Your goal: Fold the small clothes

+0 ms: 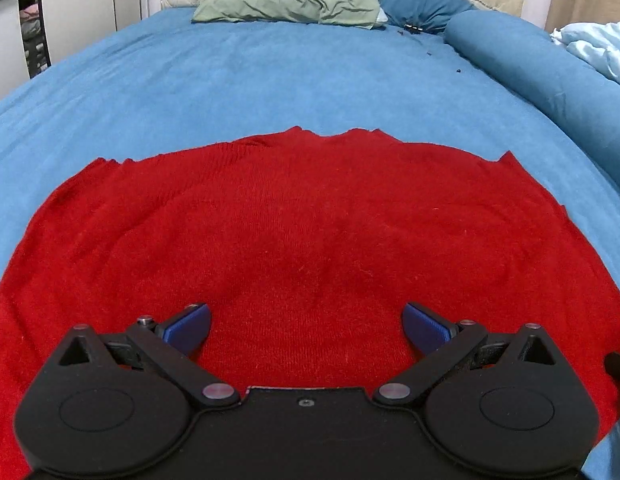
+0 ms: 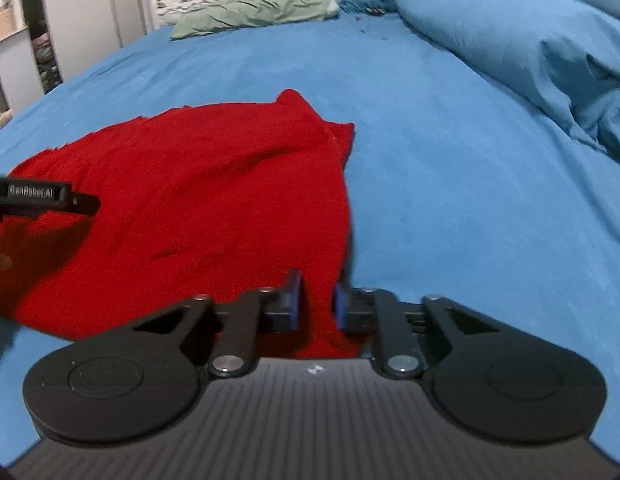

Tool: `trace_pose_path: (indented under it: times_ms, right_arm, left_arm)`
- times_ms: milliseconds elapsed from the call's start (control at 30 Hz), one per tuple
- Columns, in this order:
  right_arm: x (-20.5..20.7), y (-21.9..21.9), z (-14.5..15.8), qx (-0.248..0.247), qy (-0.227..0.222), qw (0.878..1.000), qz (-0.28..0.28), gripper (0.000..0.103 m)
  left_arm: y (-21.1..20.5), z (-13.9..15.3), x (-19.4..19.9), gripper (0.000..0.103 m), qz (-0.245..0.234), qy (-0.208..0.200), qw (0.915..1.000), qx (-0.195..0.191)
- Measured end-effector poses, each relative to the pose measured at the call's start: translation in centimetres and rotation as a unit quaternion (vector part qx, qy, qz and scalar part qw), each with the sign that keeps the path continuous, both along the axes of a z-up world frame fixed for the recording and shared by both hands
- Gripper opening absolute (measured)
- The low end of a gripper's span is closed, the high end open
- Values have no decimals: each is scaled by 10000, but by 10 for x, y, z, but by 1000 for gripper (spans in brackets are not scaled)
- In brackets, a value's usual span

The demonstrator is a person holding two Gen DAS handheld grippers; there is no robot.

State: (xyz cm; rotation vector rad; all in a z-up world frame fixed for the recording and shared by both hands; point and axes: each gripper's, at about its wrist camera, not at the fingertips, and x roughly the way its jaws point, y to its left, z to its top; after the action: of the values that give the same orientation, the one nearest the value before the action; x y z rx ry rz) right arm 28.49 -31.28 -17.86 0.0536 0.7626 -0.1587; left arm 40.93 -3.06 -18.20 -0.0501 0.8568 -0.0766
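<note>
Folding sweater (image 1: 310, 240) on bed (image 1: 230, 80)

Right gripper (image 2: 317, 304) pinching sweater's right edge; left gripper (image 1: 306, 328) spread wide, empty above cloth. Best carried across low, edges matched, wrinkles avoided.

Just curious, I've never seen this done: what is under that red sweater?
The red sweater lies on a blue bedsheet, which shows all around it. Whatever lies directly beneath the sweater is covered. The right tool pinches its edge.

Left black 2-finger gripper with blue pads (image 1: 306, 320): jaws spread wide, nothing between them, hovering low and level. Right black 2-finger gripper with blue pads (image 2: 317, 304): jaws nearly closed, pinching red knit fabric (image 2: 214, 200) at its edge, pointing forward.
</note>
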Motion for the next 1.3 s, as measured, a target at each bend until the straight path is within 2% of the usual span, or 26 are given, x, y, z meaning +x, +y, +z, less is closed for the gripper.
trace_pose_path:
  times_ms: [133,233,300,433,533,567,633,700,767,833,900,967,1000,1033,1100,1200,1300]
  right_arm:
    - [4,-7,20,548,45,9980,-302,22]
    - [8,-7,48,1124,-241,9929,-317,22]
    - [16,3,75,1411,-521,9885,-148,21]
    - [42,54,125,1916,-988,9739,705,21]
    - [62,113,142,2336,-935,9496,1870,21]
    - [69,141,140,2360,-784,9386,2391,21]
    - [78,184,127,2270,-474,9241,3036,21]
    - [89,224,102,2181,4,9114,3489,21]
    - [101,254,70,2143,580,9047,3637,21]
    - [109,271,42,2008,1012,9057,3593,21]
    - [113,279,26,1966,1239,9031,3612,21]
    - [114,278,26,1985,1216,9030,3612,25]
    - [114,278,30,2021,1148,9040,3589,39]
    - [113,274,36,2076,1061,9044,3575,67]
    - [107,259,51,2100,712,9104,3494,85]
    - [97,232,73,1926,275,9263,3228,86]
    - [68,203,77,1588,-61,9466,2805,98]
  left_arm:
    - [1,4,3,103,-122,137,9998,7]
    - [13,20,-3,103,-212,225,9994,-164]
    - [31,38,-14,103,-124,25,9994,-310]
    - [81,74,-50,103,155,-408,9986,-312]
    - [119,83,-87,103,366,-629,9969,-308]
    - [129,83,-99,103,411,-647,9966,-294]
    - [145,78,-119,103,465,-674,9962,-300]
    - [154,70,-134,103,519,-666,9960,-283]
    - [157,61,-141,102,512,-590,9965,-296]
    - [155,55,-143,101,451,-511,9970,-375]
    - [149,54,-143,100,333,-523,9973,-382]
    - [142,55,-144,99,180,-588,9973,-397]
    - [140,55,-144,99,95,-622,9970,-448]
    - [138,54,-143,99,14,-639,9966,-515]
    - [135,52,-140,99,-89,-622,9960,-641]
    - [131,42,-133,92,-46,-533,9955,-777]
    - [139,33,-126,90,180,-437,9930,-1082]
